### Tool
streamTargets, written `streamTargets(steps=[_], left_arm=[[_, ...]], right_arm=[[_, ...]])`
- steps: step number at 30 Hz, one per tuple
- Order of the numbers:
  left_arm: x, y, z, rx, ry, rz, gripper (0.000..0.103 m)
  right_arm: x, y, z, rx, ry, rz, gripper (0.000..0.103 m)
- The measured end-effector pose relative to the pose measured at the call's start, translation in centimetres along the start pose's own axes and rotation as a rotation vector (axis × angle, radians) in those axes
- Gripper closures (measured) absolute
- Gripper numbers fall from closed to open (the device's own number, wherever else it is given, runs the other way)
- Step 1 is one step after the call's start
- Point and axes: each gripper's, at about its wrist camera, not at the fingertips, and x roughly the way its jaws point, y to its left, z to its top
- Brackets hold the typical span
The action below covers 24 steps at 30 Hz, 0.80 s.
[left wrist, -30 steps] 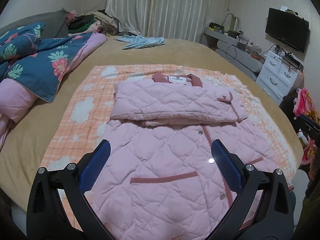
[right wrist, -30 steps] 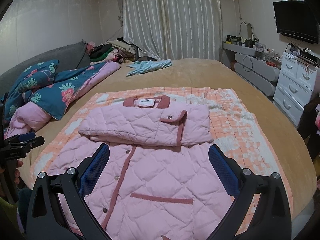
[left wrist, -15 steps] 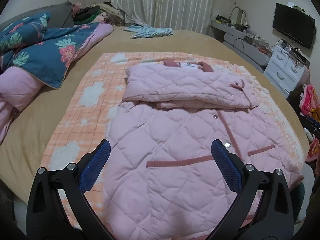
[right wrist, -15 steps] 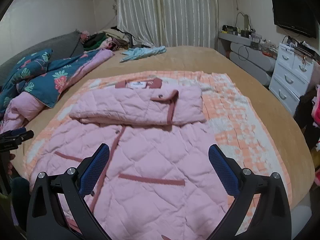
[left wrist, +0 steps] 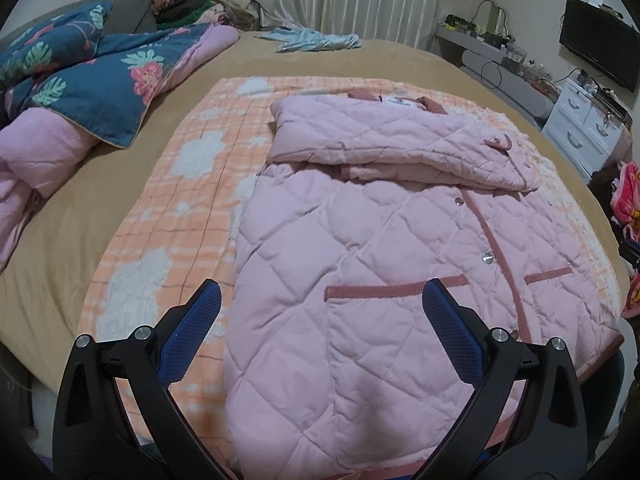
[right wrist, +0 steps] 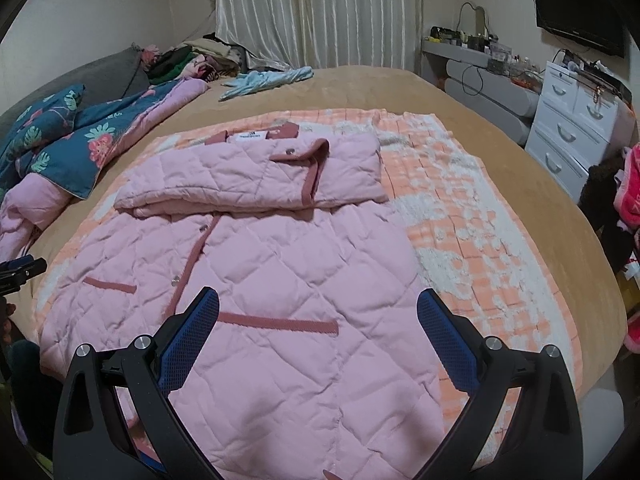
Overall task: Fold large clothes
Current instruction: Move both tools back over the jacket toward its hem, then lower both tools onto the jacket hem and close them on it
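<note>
A pink quilted jacket (left wrist: 380,248) with dark pink trim lies flat on an orange checked blanket (left wrist: 180,200) on the bed; it also shows in the right wrist view (right wrist: 280,264). Its sleeves are folded across the chest below the collar. My left gripper (left wrist: 320,312) is open and empty above the jacket's lower left part, near the hem. My right gripper (right wrist: 318,312) is open and empty above the jacket's lower right part, near the pocket trim. Neither gripper touches the cloth.
A blue floral quilt (left wrist: 92,80) is bunched at the left of the bed. A light blue garment (left wrist: 316,40) lies at the far end. White drawers (right wrist: 568,136) and a wall TV (right wrist: 576,12) stand to the right. The left gripper's tip (right wrist: 20,272) shows at the left edge.
Both grippers have moved lower and closer to the jacket's hem end; the jacket fills more of each view. Both have stayed open. The jacket has not moved.
</note>
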Motion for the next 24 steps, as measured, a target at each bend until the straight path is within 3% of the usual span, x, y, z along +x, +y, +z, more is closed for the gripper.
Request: streamTargets(steps=[15,24], left_arm=[[2.2,1.4,-2.6,-0.016,0.083,0.016,0.008],[3.2,3.9,-4.6,-0.077,0.15,0.013,0.008]], right_arm=[[1.8,-1.9,-2.0,0.014,0.066,-0.017,0.004],[2.4,-2.6,-2.6,0.015,0.094,-0.019,0.004]])
